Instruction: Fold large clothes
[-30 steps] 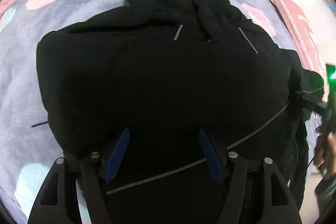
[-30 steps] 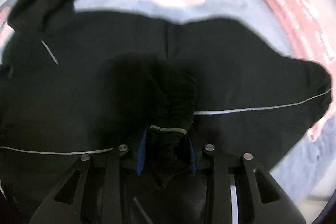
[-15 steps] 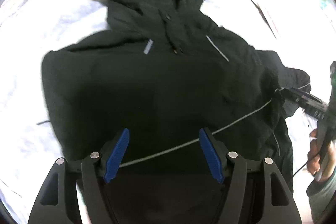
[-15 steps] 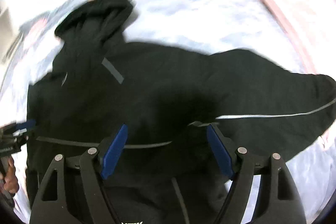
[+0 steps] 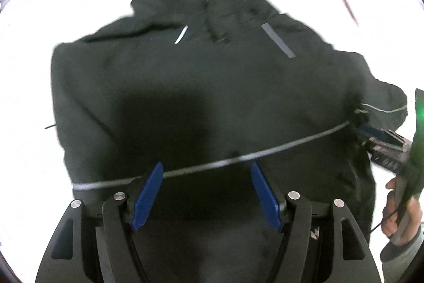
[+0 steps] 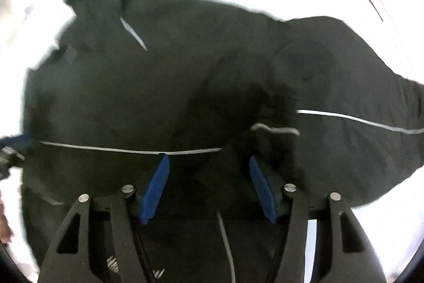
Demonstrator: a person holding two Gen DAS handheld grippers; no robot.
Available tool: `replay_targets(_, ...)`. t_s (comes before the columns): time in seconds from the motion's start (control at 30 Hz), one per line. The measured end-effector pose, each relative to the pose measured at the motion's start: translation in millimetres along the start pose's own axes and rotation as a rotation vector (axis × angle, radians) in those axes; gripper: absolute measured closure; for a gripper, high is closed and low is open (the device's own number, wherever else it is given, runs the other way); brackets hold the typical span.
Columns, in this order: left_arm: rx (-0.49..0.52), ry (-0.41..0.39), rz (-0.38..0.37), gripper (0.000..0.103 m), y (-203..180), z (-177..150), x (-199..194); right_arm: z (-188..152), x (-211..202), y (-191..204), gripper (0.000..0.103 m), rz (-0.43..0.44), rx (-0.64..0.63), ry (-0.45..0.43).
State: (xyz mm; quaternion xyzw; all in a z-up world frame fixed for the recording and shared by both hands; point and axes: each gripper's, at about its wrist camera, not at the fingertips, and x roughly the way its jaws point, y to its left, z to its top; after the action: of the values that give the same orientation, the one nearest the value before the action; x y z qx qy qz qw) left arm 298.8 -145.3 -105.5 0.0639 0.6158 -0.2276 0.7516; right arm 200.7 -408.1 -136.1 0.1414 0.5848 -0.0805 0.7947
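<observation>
Sleeve fabric has been released by the right gripper [image 6: 209,186], now spread empty above the black hoodie [image 6: 185,86]. Left gripper [image 5: 205,192] is likewise held spread, empty. Bed cover [image 5: 23,123] is overexposed along the hoodie's edges; no writing can be read.

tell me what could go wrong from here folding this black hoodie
1. The black hooded jacket's right sleeve lies folded over the body, loosely bunched; it may slide back out.
2. Both the left hand-held gripper and the right hand-held gripper are open and hold nothing, so the next pinch could catch only the top layer.
3. Overexposed, blurred views make edges hard to judge.
</observation>
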Motion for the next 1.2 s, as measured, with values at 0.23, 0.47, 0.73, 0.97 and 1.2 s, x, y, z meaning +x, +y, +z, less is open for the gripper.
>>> replay_targets(0.23,0.021,-0.005,-0.016,0.033,-40.4,-24.7,-34.8,-28.8,-89.9,-118.9,0.034,-0.054,0.224,-0.115)
replay_targets(0.47,0.053,-0.018,-0.058,0.033,-102.5,-30.8,-24.4,-62.5,-148.5,-297.7,0.029,-0.157,0.51,-0.186)
replay_targets(0.73,0.159,-0.008,-0.026,0.033,-162.4,2.7,-4.2,-51.4,-151.6,-431.3,0.016,-0.205,0.659,-0.231)
replay_targets(0.97,0.176,0.045,0.02,0.033,-169.5,29.4,29.4,-28.1,-81.2,-460.8,0.018,-0.185,0.675,-0.132)
replay_targets(1.2,0.146,0.074,0.074,0.033,-159.6,32.4,56.2,-23.5,-94.7,-429.2,0.085,-0.062,0.568,-0.24)
